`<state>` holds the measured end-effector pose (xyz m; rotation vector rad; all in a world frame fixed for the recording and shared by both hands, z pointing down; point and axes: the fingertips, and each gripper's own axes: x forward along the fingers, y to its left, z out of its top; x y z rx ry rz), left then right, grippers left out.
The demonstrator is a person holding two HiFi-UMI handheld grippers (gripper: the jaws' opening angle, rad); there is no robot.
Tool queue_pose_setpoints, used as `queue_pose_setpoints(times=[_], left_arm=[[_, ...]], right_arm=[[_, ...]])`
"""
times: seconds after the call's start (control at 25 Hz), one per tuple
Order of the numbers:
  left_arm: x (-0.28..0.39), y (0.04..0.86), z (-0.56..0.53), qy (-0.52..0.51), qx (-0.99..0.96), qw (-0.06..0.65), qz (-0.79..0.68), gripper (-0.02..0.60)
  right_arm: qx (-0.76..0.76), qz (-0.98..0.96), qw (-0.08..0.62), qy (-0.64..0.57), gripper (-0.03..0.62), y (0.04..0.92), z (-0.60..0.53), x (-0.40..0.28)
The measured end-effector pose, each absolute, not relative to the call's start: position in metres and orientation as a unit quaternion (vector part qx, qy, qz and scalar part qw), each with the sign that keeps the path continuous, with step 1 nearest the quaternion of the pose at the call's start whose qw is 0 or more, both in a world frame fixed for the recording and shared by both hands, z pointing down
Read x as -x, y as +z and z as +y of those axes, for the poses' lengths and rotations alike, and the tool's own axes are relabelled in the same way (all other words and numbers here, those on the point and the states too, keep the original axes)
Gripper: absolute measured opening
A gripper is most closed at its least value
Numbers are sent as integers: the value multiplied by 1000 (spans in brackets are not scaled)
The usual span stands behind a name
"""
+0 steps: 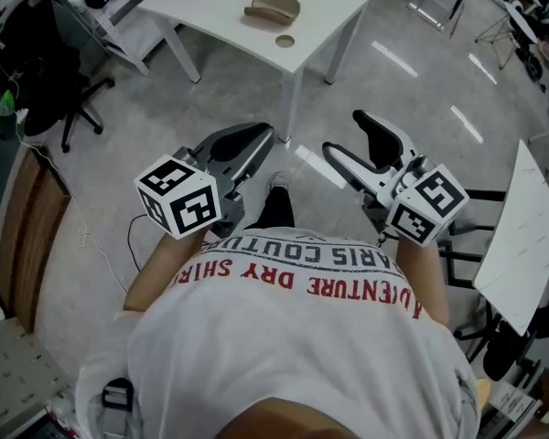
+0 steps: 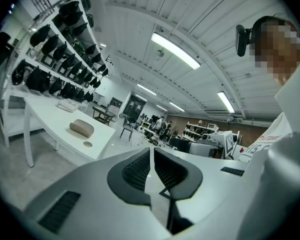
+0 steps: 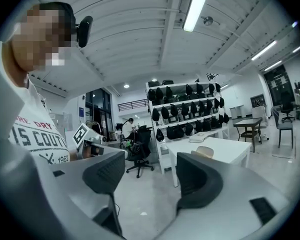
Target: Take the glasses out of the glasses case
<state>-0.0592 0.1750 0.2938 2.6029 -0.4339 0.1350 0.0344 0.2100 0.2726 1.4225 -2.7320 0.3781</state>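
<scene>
A tan glasses case (image 1: 273, 7) lies closed on a white table (image 1: 210, 12) across the floor from me, with a small round disc (image 1: 285, 40) beside it near the table's corner. Both grippers hang in front of the person's chest, well short of the table. My left gripper (image 1: 259, 138) has its jaws together with nothing held, and its view shows the case (image 2: 81, 128) far off to the left. My right gripper (image 1: 352, 138) stands open and empty. In its view the case (image 3: 205, 151) peeks over the right jaw.
A black office chair (image 1: 50, 90) stands at the left by a desk. Shelves of black bags (image 2: 60, 59) line the wall behind the table. A white tilted board (image 1: 522, 236) and chair frames stand at the right. Grey floor lies between me and the table.
</scene>
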Motion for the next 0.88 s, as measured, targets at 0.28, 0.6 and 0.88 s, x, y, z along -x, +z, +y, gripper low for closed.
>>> queue_pose_setpoints(times=[0.28,0.6,0.88], left_arm=[[43,302,98,57,-948,265,-165,48],[23,317,0,69,-940,290,-169,48],[6,338,-72,79,-932,307,-178,48]], right_arm=[[-448,-883,28,139,304,277,132,-49],[-439,-882,35,168,304,289,34,-66],[-427,-883,53,186,304,307,-37,-82]])
